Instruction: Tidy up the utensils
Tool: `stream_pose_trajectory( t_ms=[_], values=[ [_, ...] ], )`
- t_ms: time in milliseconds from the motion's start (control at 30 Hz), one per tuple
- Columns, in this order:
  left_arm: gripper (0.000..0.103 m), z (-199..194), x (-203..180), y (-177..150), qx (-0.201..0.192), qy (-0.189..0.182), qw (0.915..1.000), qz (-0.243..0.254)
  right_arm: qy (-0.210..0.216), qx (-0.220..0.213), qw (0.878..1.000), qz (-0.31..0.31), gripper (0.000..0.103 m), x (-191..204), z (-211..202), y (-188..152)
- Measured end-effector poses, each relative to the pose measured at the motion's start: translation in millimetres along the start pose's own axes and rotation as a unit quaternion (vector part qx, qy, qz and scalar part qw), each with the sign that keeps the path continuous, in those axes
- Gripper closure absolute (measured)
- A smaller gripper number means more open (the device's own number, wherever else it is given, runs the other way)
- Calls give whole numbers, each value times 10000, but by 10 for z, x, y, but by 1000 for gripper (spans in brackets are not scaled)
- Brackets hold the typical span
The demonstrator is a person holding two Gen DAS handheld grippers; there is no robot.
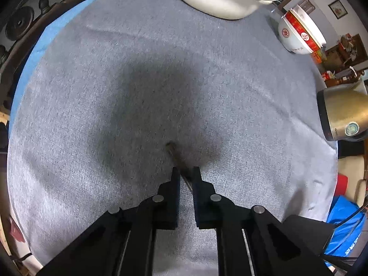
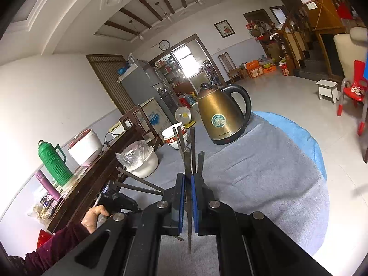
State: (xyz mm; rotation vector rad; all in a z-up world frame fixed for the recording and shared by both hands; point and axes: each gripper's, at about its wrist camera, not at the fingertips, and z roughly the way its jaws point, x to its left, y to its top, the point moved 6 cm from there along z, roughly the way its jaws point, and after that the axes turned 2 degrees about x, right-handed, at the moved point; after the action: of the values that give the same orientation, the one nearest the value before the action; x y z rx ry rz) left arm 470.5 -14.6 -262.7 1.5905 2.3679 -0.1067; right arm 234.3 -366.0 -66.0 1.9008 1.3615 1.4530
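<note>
Left gripper (image 1: 185,172): is being pointed steeply down at the counter, its jaws drawn almost together on a thin dark chopstick (image 1: 177,161); the stick is being held between the tips, its far end resting on the cloth.
Counter (image 1: 115,69): is being covered by a grey cloth, with a blue cloth showing under it at the left edge; a dark shadow is being cast on the grey cloth just beyond the left gripper.
White pot (image 1: 214,0): is being seen at the top of the left wrist view, standing on the cloth with a clear plastic bag over its mouth.
Stacked bowls (image 1: 299,34): are standing right of the white pot, white with red bands, well apart from the left gripper.
Kettle (image 1: 340,115): is being seen at the right edge of the left wrist view, brass-coloured with a black base.
Person's hand (image 2: 96,216): is being wrapped round the left gripper's handle at the lower left of the right wrist view, a dark red sleeve behind it.
Right gripper (image 2: 188,184): is being held narrow, clamped on a bundle of dark chopsticks (image 2: 189,158); they are being raised above the counter, fanning upward past the fingertips, with one end hanging below the blue pads (image 2: 181,197).
</note>
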Motion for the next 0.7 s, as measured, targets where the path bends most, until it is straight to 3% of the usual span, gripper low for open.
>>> stream_pose_trajectory(
  t_ms=[100, 267, 433, 500, 567, 700],
  values=[
    [102, -69, -12, -37, -121, -12, 9999, 78, -9, -35, 10000, 8, 96, -3, -21, 29],
    [102, -519, -130, -197, -601, -220, 9968, 488, -19, -167, 9997, -170, 96, 116, -89, 120],
    [103, -1242, -330, -389, -1404, -442, 9828, 1116, -40, -314, 9987, -398, 96, 317, -124, 219],
    [102, -1428, -342, -407, -1540, -516, 9787, 1256, -32, -345, 9984, -455, 96, 405, -138, 243],
    [102, -1456, -306, -358, -1402, -652, 9819, 1091, 3, -358, 9981, -493, 96, 469, -153, 241],
    [98, -1109, -23, -238, -774, -819, 9926, 454, 11, -283, 9979, -577, 96, 537, -128, 175]
  ],
)
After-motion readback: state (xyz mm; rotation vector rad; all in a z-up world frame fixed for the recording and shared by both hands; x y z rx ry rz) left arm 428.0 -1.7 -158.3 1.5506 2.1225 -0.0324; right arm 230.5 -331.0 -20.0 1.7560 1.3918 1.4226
